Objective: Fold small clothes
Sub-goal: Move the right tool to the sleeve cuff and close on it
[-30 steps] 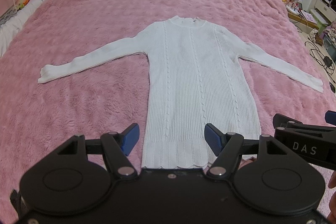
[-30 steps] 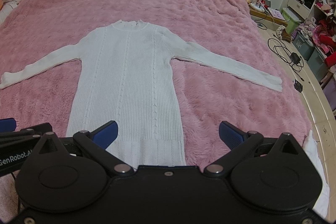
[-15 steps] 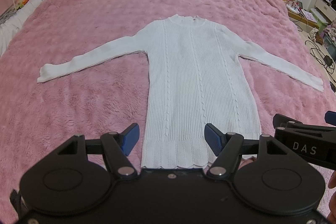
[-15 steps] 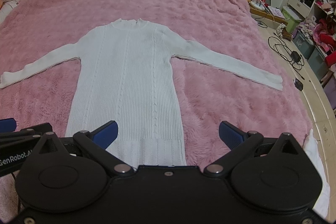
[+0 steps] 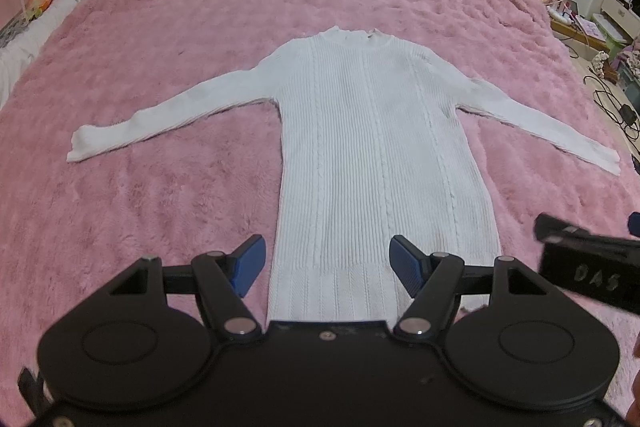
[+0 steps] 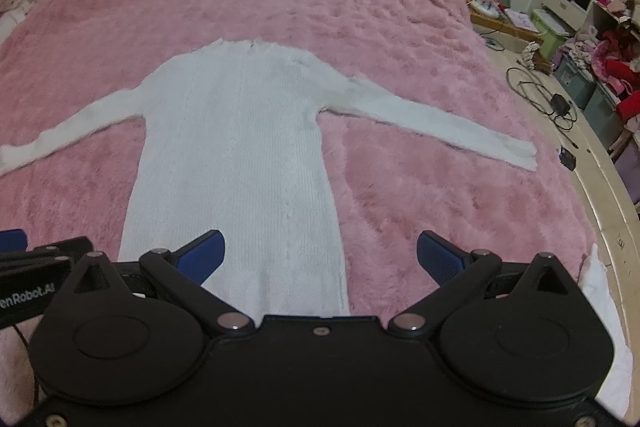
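1. Sweater straight ahead of both sets of jaws, flat on the pink bed, long axis running directly away: hem nearest, collar farthest.
2. Left gripper poised over the hem band, blue pads spread wide, nothing between them; hem corner just inside the left pad.
3. Right gripper likewise wide open and empty, left pad over the hem's right part, right pad out over bare bedspread.
4. Left sleeve angled out and toward the near side, left of the left gripper; right sleeve mirrored, ahead and right of the right gripper. Each sleeve nearer to its own-side gripper, so likely one sleeve per hand for the first fold.
5. White ribbed knit with cable columns down the front, scalloped collar, smooth and unwrinkled, fully spread; no fold made yet.
6. Soft, limp fabric on plush pile: probably prone to dragging or bunching if pinched shallowly.
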Demonstrator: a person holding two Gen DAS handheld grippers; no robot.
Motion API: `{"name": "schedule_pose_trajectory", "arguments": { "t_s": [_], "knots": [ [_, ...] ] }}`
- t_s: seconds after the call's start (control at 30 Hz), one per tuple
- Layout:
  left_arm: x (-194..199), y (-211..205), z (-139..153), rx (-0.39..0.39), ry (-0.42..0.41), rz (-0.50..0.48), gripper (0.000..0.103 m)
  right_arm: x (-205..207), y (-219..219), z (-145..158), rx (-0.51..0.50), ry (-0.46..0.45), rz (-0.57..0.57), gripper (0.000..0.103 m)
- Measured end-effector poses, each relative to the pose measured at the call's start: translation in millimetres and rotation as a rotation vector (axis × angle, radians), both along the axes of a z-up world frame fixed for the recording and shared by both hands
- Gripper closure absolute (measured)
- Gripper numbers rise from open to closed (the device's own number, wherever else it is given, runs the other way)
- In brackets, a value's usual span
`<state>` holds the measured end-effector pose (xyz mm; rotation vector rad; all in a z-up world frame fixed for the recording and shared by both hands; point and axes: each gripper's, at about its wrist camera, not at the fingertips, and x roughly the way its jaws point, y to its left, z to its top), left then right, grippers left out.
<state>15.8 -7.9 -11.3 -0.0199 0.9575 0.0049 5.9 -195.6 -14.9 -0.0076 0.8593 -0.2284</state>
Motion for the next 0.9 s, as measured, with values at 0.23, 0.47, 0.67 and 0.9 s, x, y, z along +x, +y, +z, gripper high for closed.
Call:
{"name": "schedule_pose_trajectory", "arguments": {
  "t_s": [0.23,0.47,0.67,0.9],
  "knots": [
    [35,-19,-3,-0.048,-0.058,-0.058,0.031,-3,-49,9,-0.013,-0.303,-0.124,0.0],
    [89,-54,-18,-0.086,-0.099,-0.127,0.031,20,-115,-13,0.006,-0.321,-0.251,0.0],
    [160,-92,-43,-0.096,-0.083,-0.175,0.031,48,-196,-51,0.135,-0.326,-0.397,0.002],
    [247,-141,-81,-0.144,-0.077,-0.193,0.031,81,-294,-98,0.187,-0.354,-0.585,0.003]
  ]
}}
